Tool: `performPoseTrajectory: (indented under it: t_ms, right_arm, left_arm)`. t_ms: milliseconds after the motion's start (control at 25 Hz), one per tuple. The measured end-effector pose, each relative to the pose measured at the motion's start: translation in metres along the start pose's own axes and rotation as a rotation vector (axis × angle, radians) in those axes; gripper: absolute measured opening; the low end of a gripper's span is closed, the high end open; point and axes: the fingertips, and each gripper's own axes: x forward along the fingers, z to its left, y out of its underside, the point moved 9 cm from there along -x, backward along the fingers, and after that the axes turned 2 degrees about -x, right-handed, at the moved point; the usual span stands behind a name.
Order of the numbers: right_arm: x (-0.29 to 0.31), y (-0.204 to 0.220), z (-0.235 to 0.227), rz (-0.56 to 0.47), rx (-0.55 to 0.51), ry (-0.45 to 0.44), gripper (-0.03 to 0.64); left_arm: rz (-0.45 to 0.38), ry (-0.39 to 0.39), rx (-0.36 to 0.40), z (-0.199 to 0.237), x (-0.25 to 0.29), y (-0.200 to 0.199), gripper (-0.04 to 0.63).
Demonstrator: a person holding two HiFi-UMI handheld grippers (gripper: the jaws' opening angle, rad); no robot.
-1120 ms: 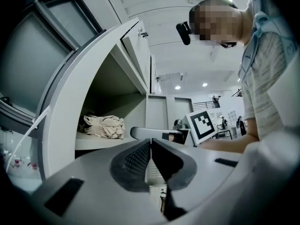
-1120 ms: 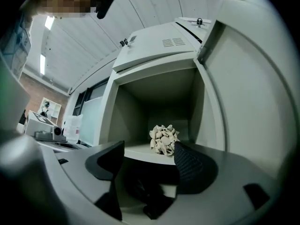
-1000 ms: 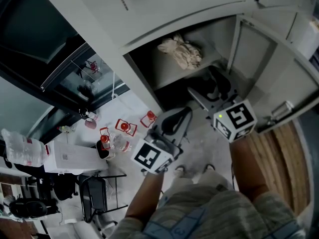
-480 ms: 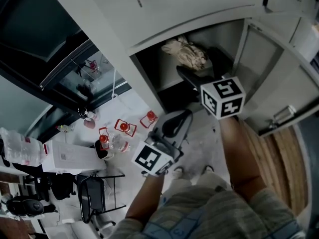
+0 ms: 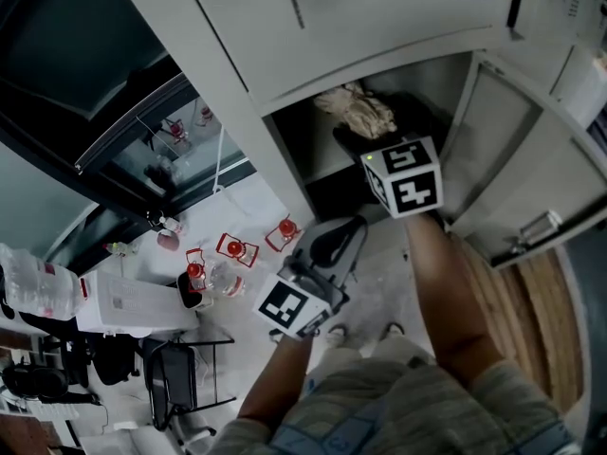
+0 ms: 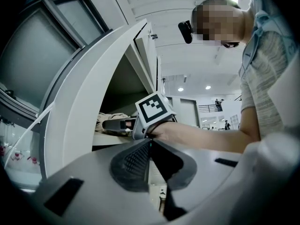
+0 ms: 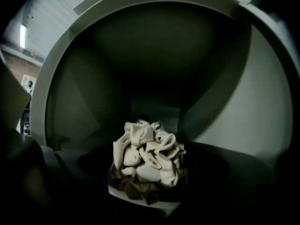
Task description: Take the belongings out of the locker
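Observation:
A crumpled beige cloth (image 5: 358, 110) lies on the shelf inside the open locker compartment (image 5: 303, 145). My right gripper (image 5: 349, 140) reaches into that compartment, its marker cube just outside. In the right gripper view the cloth (image 7: 147, 154) sits in the middle between the wide-open jaws, and no pad presses on it. Those jaws have just been opening. My left gripper (image 5: 332, 241) hangs lower, outside the locker, and its jaws (image 6: 150, 146) meet with nothing between them. From the left gripper view I see the right gripper (image 6: 117, 124) level with the cloth (image 6: 108, 119).
The locker's door (image 5: 517, 183) stands open at the right. A closed locker door (image 5: 379, 17) is above. On the floor to the left stand red-capped bottles (image 5: 232, 249), a white box (image 5: 123, 303) and a dark chair (image 5: 175, 377).
My right gripper has travelled from in front of the locker into the compartment, up to the cloth. The left gripper has stayed in place.

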Motion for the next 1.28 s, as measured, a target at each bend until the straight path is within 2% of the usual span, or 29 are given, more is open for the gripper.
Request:
performPoseTrajectory:
  t_ms: [240, 280, 320, 360, 560, 880, 1160, 1280]
  right_arm:
    - [0.004, -0.002, 0.009, 0.056, -0.081, 0.059, 0.445]
    - [0.003, -0.001, 0.008, 0.059, -0.099, 0.075, 0.410]
    - [0.003, -0.001, 0.007, 0.062, -0.115, 0.089, 0.332]
    - [0.002, 0.000, 0.005, 0.064, -0.128, 0.098, 0.294]
    - [-0.001, 0.001, 0.003, 0.044, -0.148, 0.095, 0.261]
    - [-0.027, 0.013, 0.006, -0.060, -0.052, 0.072, 0.244]
    - [-0.050, 0.023, 0.007, -0.137, 0.020, 0.045, 0.244]
    - [-0.059, 0.032, 0.004, -0.162, 0.050, 0.030, 0.244]
  left_arm:
    - [-0.002, 0.007, -0.013, 0.002, 0.003, 0.001, 0.003]
    - [-0.003, 0.005, -0.018, 0.002, 0.003, 0.001, 0.003]
    - [-0.002, 0.005, -0.020, 0.002, 0.002, 0.001, 0.003]
    - [-0.002, 0.004, -0.022, 0.002, 0.002, 0.002, 0.003]
    - [-0.004, 0.007, -0.024, 0.001, 0.000, 0.003, 0.003]
    - [0.016, 0.021, -0.004, -0.001, -0.003, 0.009, 0.003]
    - [0.000, 0.019, -0.032, -0.003, 0.001, 0.006, 0.003]
    - [0.022, 0.035, -0.010, -0.005, 0.001, 0.009, 0.003]
